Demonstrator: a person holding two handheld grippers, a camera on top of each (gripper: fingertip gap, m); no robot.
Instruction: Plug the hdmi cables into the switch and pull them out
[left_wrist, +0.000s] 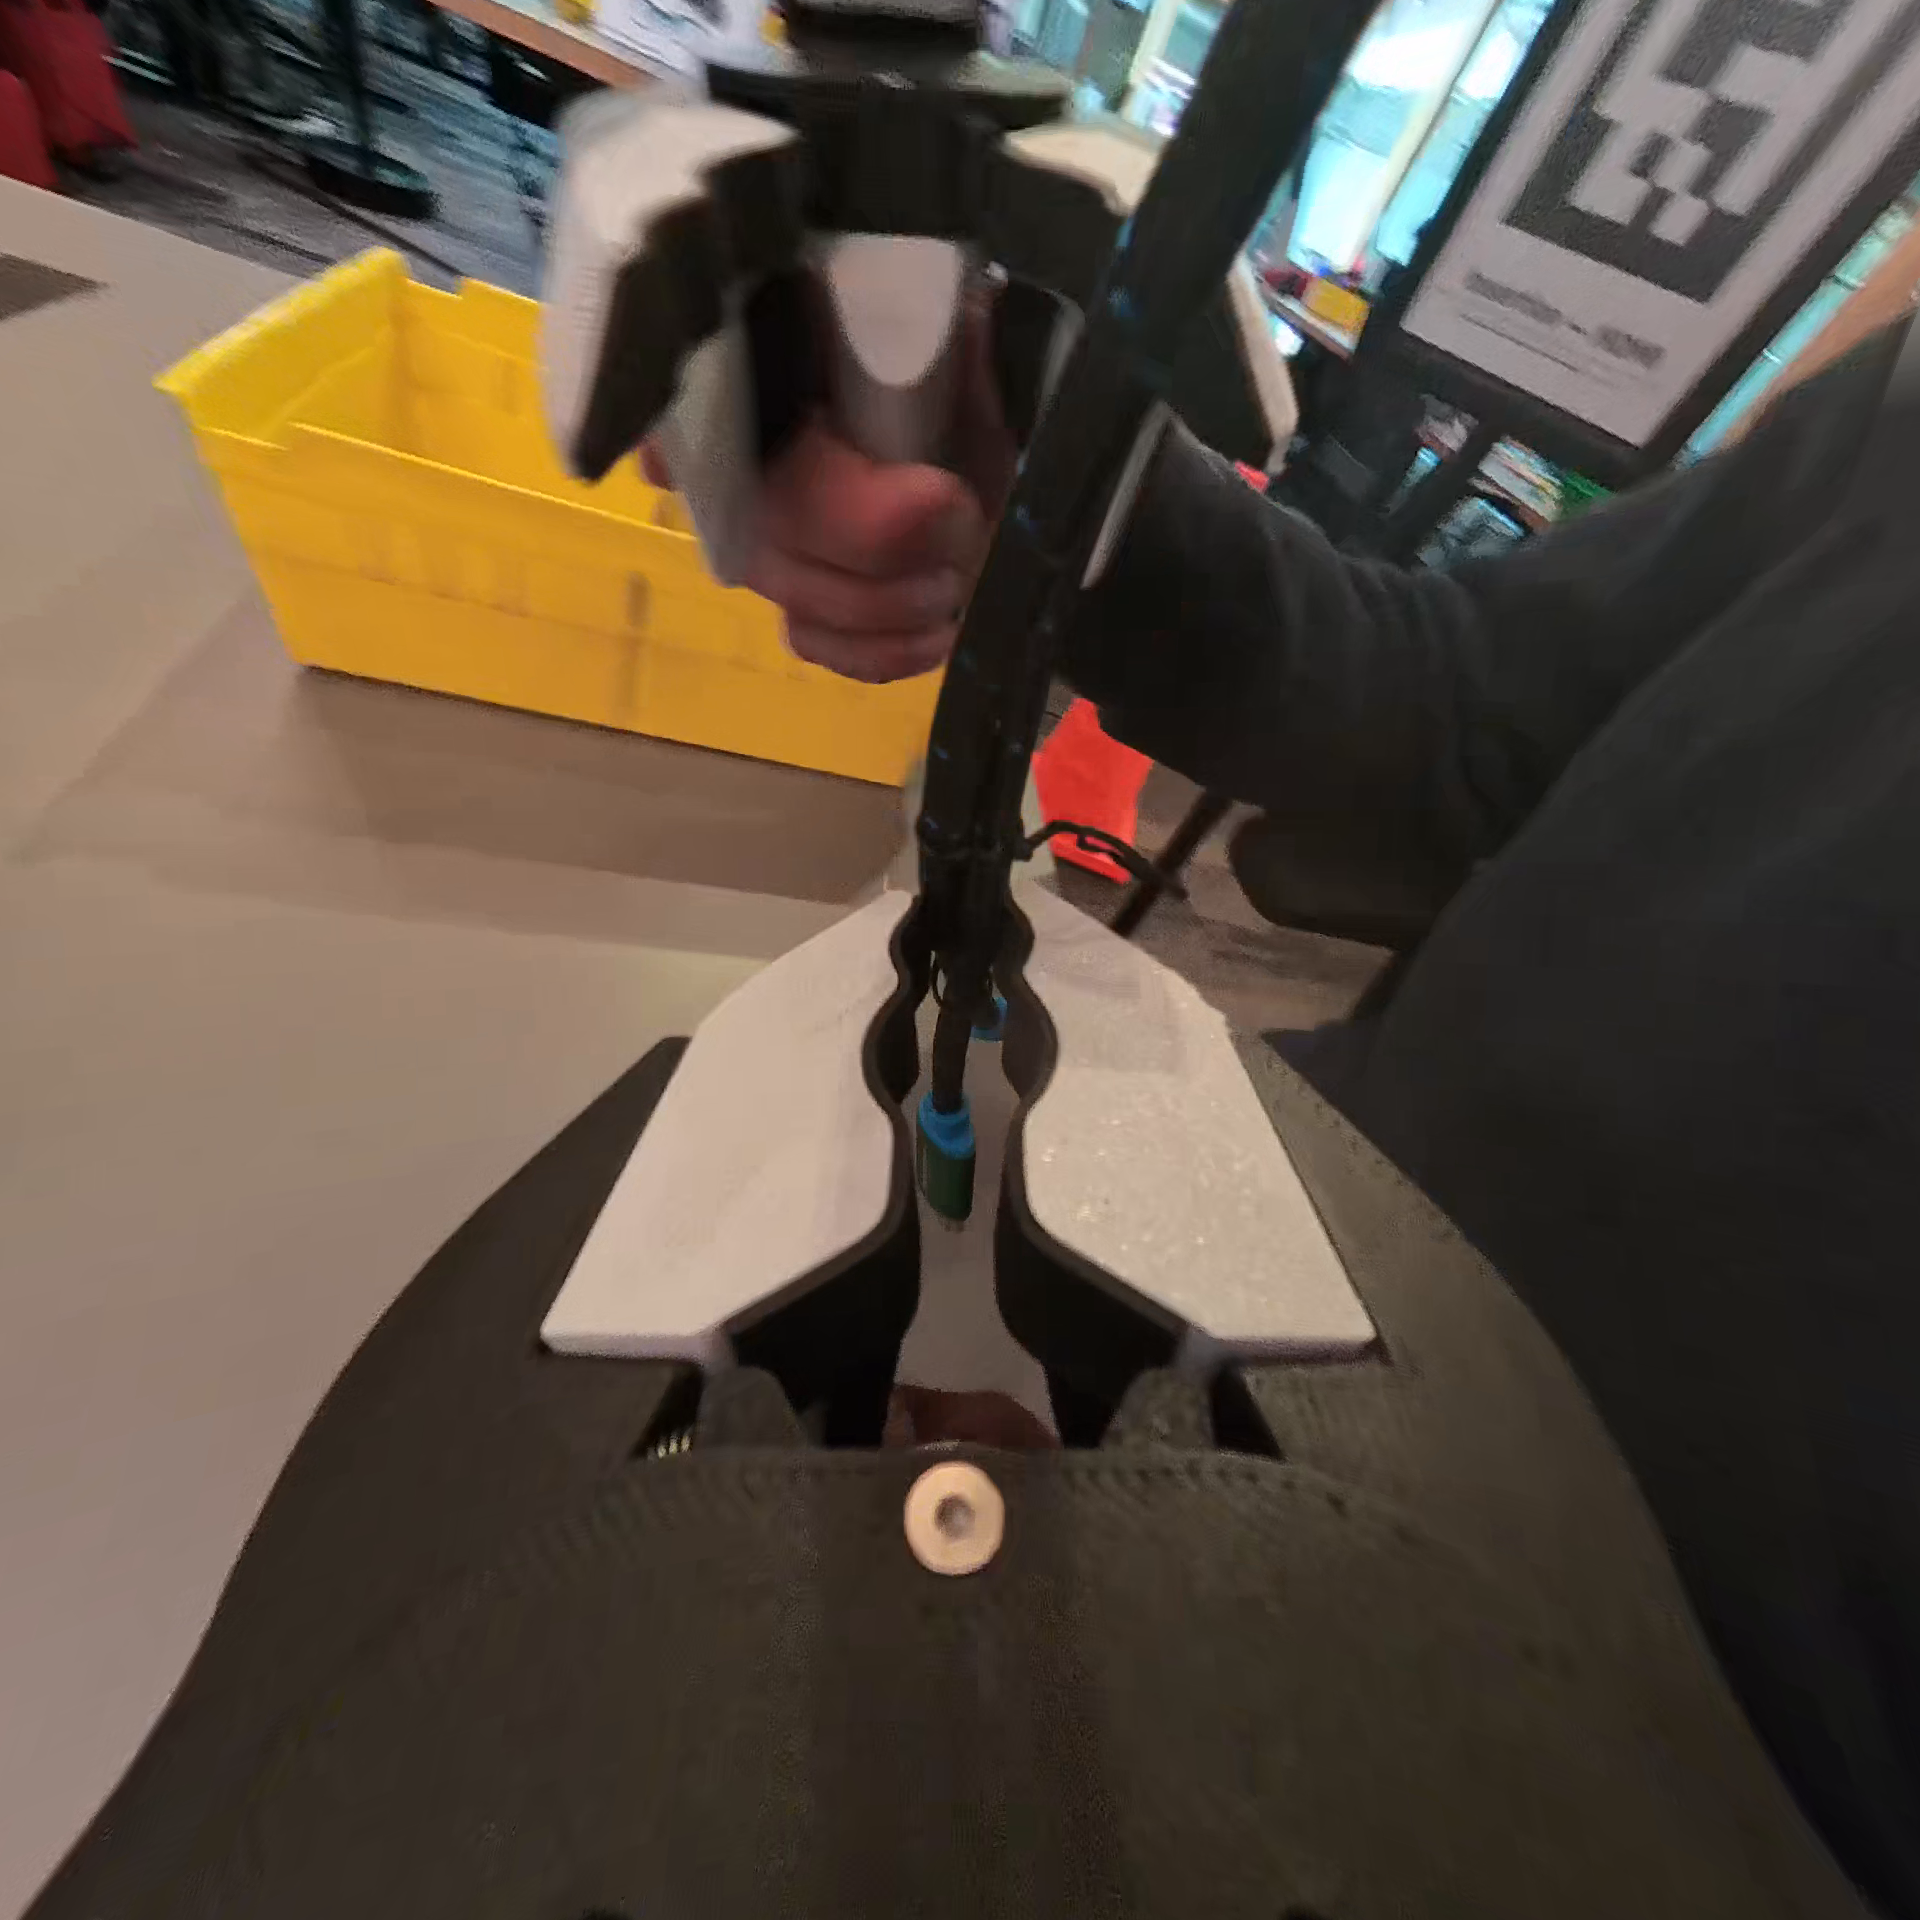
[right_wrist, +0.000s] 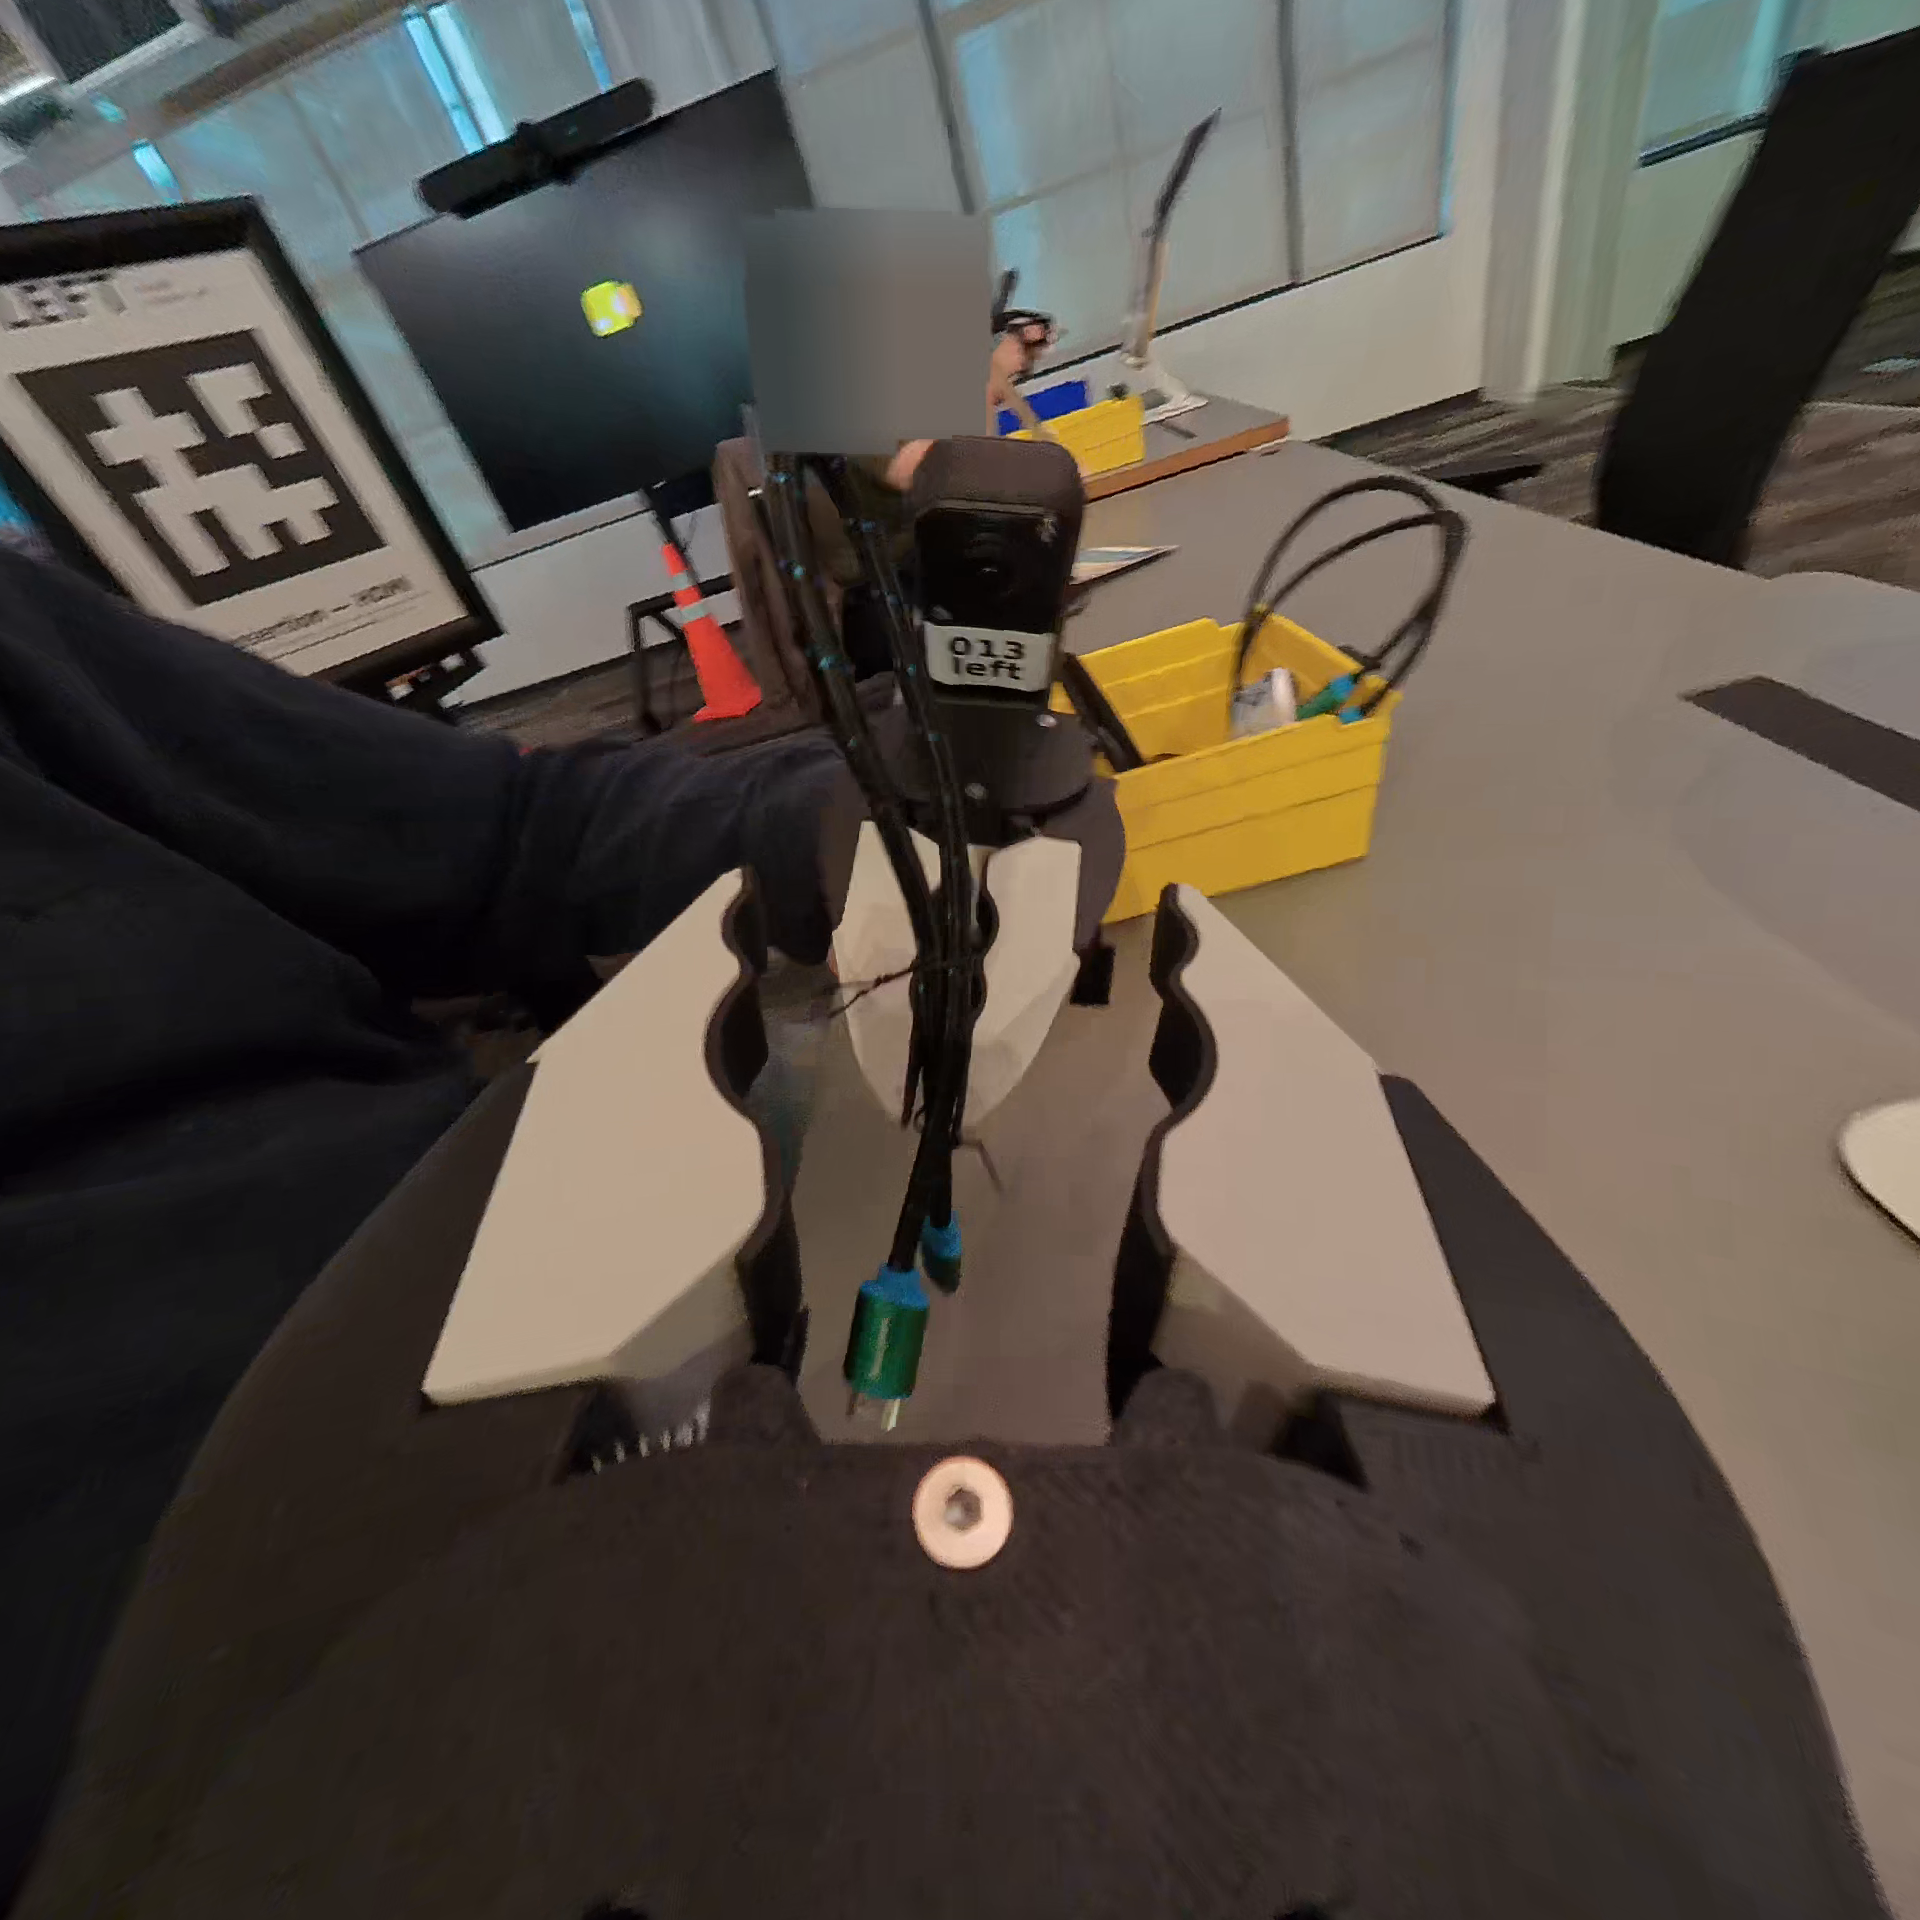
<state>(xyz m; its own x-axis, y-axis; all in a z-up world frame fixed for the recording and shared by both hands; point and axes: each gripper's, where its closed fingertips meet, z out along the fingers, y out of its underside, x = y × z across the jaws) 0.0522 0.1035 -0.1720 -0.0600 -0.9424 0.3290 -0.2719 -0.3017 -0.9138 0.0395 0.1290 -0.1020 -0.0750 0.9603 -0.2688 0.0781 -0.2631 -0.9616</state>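
While no switch is in view and nothing looks plugged in, the left gripper (left_wrist: 961, 925) pinches a tied bundle of HDMI cables (right_wrist: 940, 997), plugs dangling between the spread-open right gripper (right_wrist: 956, 914). Farther off, a yellow bin (right_wrist: 1236, 790) holds more cables; printed labels go unquoted.

An office-like lab is suggested by a dark wall screen (right_wrist: 582, 312) at eleven o'clock, a framed marker board (right_wrist: 197, 457) at ten, yellow bins (right_wrist: 1236, 769) on grey tables (right_wrist: 1558, 935).
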